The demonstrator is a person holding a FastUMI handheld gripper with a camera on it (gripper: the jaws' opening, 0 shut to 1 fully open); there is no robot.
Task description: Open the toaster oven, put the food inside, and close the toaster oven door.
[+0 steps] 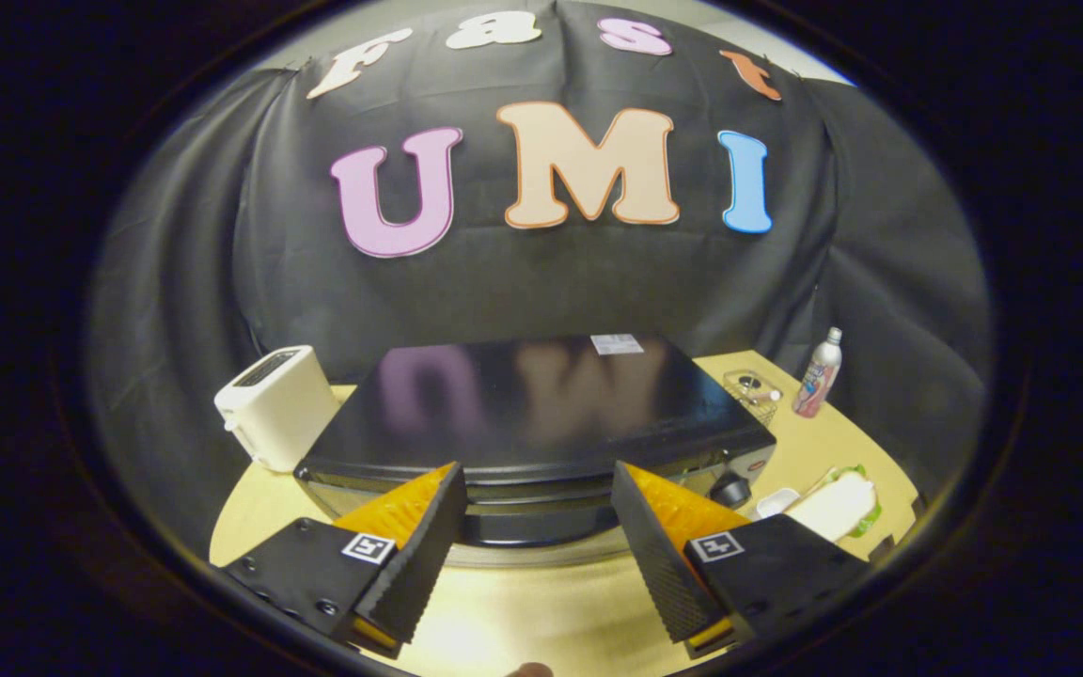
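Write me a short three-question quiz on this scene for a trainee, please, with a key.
1. True or false: the tool grips the sandwich.
2. What stands beside the toaster oven, opposite the sandwich? A) white toaster B) kettle C) bowl
3. Fill in: the oven door is ____.

Key: 1. False; the fingers are spread with nothing between them, just before the oven's front. 2. A. 3. Closed.
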